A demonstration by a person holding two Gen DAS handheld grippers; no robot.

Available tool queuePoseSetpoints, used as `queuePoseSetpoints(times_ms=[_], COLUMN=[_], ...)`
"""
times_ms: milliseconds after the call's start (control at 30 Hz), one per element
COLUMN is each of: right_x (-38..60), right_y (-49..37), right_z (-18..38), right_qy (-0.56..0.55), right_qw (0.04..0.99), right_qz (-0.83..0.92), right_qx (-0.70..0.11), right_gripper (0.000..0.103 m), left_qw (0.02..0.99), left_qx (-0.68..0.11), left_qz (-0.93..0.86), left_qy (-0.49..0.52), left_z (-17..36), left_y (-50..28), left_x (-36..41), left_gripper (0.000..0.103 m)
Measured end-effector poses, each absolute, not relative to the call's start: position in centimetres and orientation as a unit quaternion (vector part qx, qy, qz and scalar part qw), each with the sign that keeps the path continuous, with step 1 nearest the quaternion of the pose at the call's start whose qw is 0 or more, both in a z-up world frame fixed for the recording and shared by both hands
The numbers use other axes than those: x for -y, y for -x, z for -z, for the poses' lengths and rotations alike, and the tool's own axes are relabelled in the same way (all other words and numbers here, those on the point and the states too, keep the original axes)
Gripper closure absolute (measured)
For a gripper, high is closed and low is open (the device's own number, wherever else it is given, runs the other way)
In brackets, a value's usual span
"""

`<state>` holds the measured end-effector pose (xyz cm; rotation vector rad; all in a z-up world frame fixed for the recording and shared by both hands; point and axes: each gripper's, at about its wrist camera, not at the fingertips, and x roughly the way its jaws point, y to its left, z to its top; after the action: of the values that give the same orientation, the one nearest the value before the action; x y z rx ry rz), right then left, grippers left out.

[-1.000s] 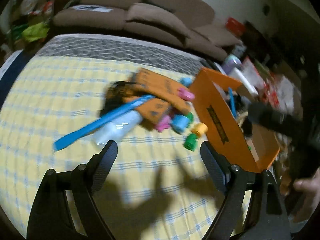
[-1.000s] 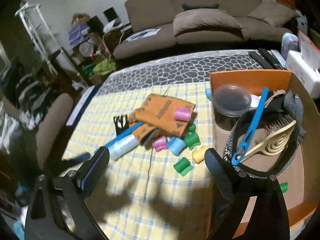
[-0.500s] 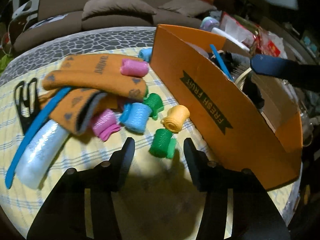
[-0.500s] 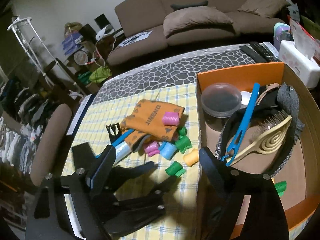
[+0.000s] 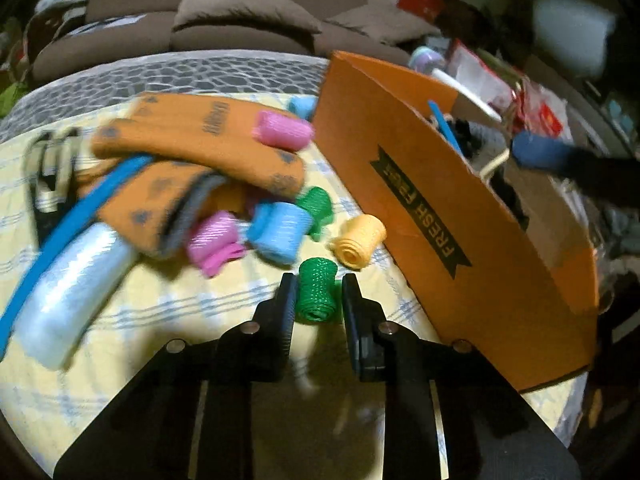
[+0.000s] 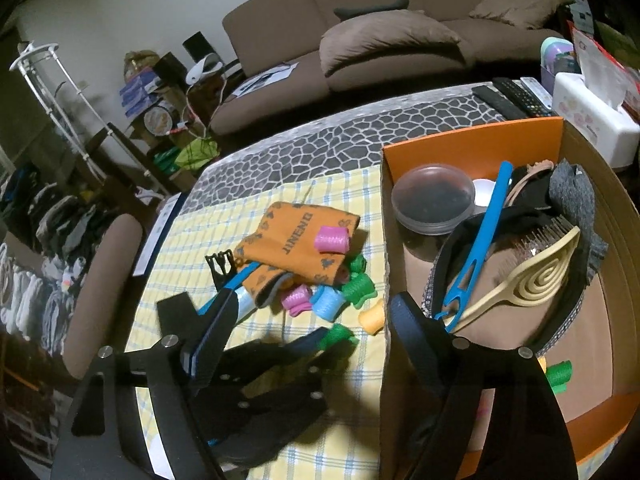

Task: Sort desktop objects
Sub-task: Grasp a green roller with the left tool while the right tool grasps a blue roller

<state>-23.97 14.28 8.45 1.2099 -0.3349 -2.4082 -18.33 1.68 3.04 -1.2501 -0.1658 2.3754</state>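
- The left gripper is low over the yellow checked cloth on the table. Its two black jaws have just been closing, and a green mesh hair roller stands between them.
- The jaws touch the two sides of this green roller, or nearly so; the view is a little blurred, but it looks like a pinch on it.
- The roller lies on the cloth, just beside the long wall of the orange cardboard box with the words "FRESH FRUIT" on it.
- Just behind it lie more rollers — a yellow one, a light blue one, a pink one and another green one.
- Behind these is a pair of orange patterned socks, and one more pink roller rests on top of them.
- A long blue plastic shoehorn and a pale plastic-wrapped tube lie at the left side of the pile.
- The right gripper hangs above the near wall of the box with its jaws spread wide and nothing between them.
- Inside the box I see a cream spiral hairbrush, a round container with a clear lid and a green roller in the near corner.
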Motion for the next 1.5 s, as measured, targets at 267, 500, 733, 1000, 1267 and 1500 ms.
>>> queuePoseSetpoints(times_ms=[267,500,733,1000,1267,1500], right_x=[-12.2,-8.0,-6.1,-4.8,-4.8,-5.4], right_y=[24.4,25.2,26.6,27.8,28.4,28.3], right_z=[-8.0,-5.3,-1.9,0.9,2.9,2.6], right_qy=[-0.439,-0.455,-0.479,-0.479,-0.482,-0.486], right_qw=[0.228,0.238,0.189,0.141,0.129,0.161], right_qz=[0.863,0.856,0.857,0.866,0.866,0.859], right_qx=[0.106,0.067,0.020,-0.025,-0.035,0.004], right_gripper=[0.022,0.040,0.043,0.043,0.048,0.064], left_qw=[0.154,0.121,0.133,0.154,0.163,0.164], left_qx=[0.091,0.140,0.152,0.161,0.175,0.177], left_qz=[-0.878,-0.884,-0.884,-0.881,-0.880,-0.880], left_qy=[0.445,0.428,0.421,0.417,0.411,0.408], left_z=[-8.1,-10.1,-10.7,-11.4,-11.8,-12.0], left_y=[16.0,13.9,13.8,14.2,14.3,14.3], left_x=[5.6,10.9,12.4,12.5,12.9,12.9], left_gripper=[0.082,0.082,0.082,0.082,0.081,0.081])
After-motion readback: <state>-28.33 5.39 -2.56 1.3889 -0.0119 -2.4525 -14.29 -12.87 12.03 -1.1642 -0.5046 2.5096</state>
